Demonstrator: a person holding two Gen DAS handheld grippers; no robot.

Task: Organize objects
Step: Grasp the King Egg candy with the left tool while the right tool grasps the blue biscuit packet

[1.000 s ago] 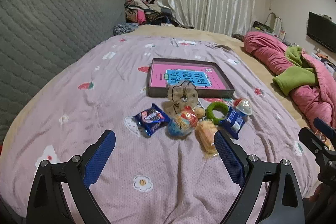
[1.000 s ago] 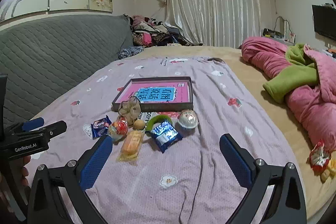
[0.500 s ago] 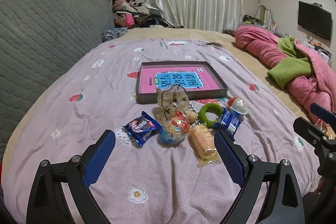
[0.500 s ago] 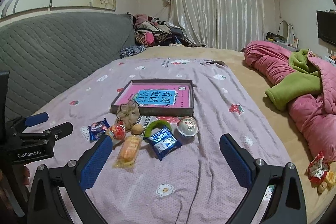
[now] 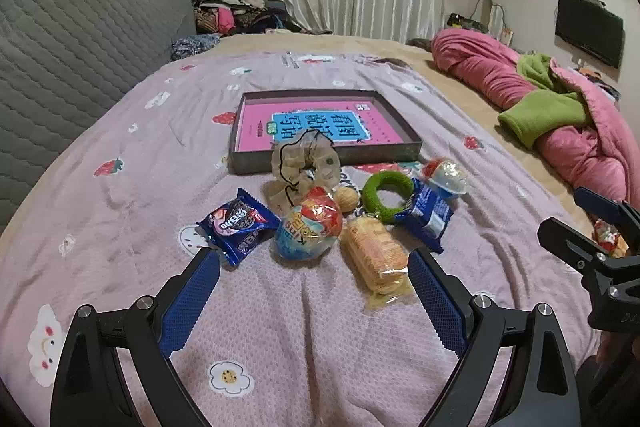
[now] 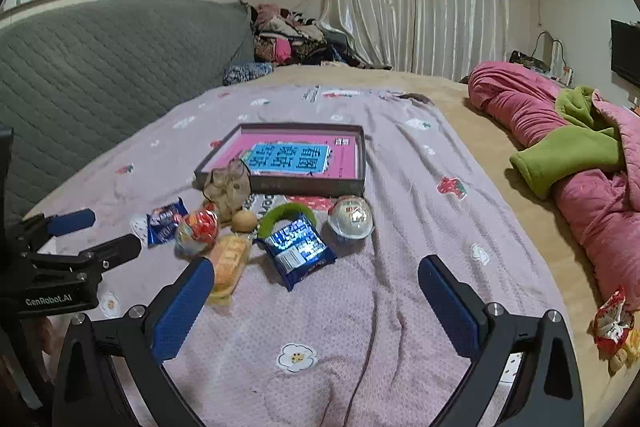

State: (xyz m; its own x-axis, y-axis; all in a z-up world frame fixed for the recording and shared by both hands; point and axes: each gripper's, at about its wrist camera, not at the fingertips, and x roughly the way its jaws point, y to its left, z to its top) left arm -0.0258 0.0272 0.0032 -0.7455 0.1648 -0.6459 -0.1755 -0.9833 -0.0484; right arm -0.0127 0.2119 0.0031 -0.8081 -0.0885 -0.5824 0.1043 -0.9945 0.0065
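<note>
Now both grippers, left gripper (image 5: 314, 289) and right gripper (image 6: 318, 293), gape wide, empty | I judge blue snack packet (image 6: 299, 246) light, crinkly, probably slippery | pinch sealed edge

Lilac bedsheet (image 5: 120, 131) dotted with strawberries and flowers, grey tray (image 5: 248, 163) holding a pink-and-blue book (image 5: 320, 125). At 3 o'clock, pink quilt (image 5: 580, 147) with green lining. Green ring (image 5: 386, 193), blue snack packs (image 5: 238, 223).
</note>
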